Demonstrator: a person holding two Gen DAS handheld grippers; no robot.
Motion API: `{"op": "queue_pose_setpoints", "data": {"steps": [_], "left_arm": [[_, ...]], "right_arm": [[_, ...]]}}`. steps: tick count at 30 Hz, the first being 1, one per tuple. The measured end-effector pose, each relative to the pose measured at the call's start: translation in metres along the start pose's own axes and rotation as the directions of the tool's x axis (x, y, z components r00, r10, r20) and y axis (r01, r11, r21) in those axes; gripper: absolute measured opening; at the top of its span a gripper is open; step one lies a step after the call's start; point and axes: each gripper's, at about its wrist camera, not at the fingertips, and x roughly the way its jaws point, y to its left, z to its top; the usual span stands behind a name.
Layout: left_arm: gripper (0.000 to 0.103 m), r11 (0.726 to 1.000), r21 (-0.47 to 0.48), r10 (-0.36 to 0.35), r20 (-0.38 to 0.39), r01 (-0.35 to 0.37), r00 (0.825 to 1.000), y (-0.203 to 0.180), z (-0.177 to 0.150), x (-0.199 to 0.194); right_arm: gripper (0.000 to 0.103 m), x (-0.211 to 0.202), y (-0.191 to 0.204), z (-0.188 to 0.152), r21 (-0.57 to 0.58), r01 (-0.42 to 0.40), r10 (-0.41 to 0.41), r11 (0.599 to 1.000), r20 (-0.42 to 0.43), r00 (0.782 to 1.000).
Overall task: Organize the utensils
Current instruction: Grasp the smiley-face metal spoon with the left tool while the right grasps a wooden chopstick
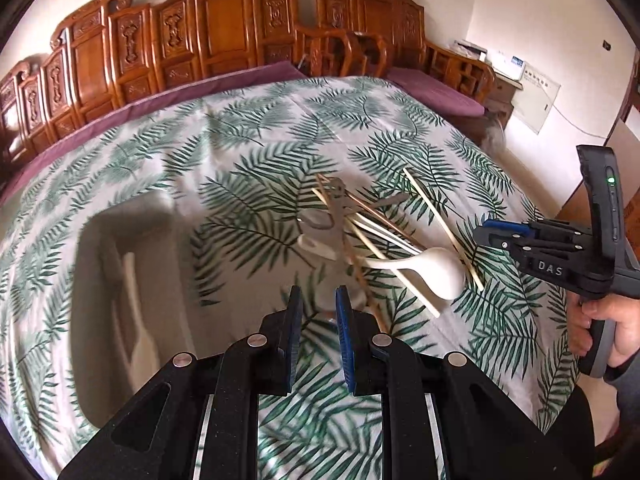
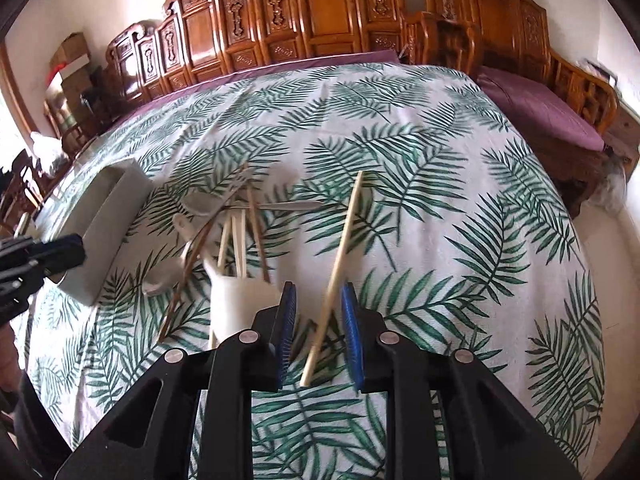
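Right gripper (image 2: 316,312) stands narrowly parted around a lone chopstick (image 2: 340,256), pads not pressing, so I'd centre it before closing, clear of the white spoon (image 2: 236,300).

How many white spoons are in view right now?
3: a large white spoon among the chopsticks, a smaller white spoon beside it, and a blurred spoon in the grey tray. Others may be hidden.
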Motion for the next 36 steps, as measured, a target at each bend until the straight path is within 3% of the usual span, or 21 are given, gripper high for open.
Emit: {"op": "queue_pose_setpoints", "data": {"steps": [3,18,29,33,36], "left_arm": [[0.029,1.0,-0.004,-0.005,-0.018,0.005,1.0,-0.004,0.007,0.017],[0.03,1.0,-0.019,0.02,-0.155,-0.023,0.988,-0.01,0.022,0.097],[0.024,0.997,0.043,0.076,-0.175,-0.069,0.982,-0.02,0.032,0.105],[0.006,0.997,0.06,0.067,-0.179,-0.057,0.982,-0.027,0.033,0.106],[0.005,0.997,0.062,0.064,-0.174,-0.054,0.983,-0.03,0.03,0.105]], "right_arm": [[0.026,0.003,-0.002,-0.001,-0.01,0.01,-0.01,1.0,-0.004,1.0],[0.025,0.005,0.005,-0.001,-0.056,-0.008,0.007,0.998,-0.02,1.0],[0.026,0.002,0.006,0.001,-0.05,-0.019,0.019,0.999,-0.013,1.0],[0.026,0.002,0.005,0.002,-0.046,-0.017,0.016,0.999,-0.015,1.0],[0.026,0.001,0.002,0.002,-0.04,-0.015,0.015,0.999,-0.012,1.0]]}}
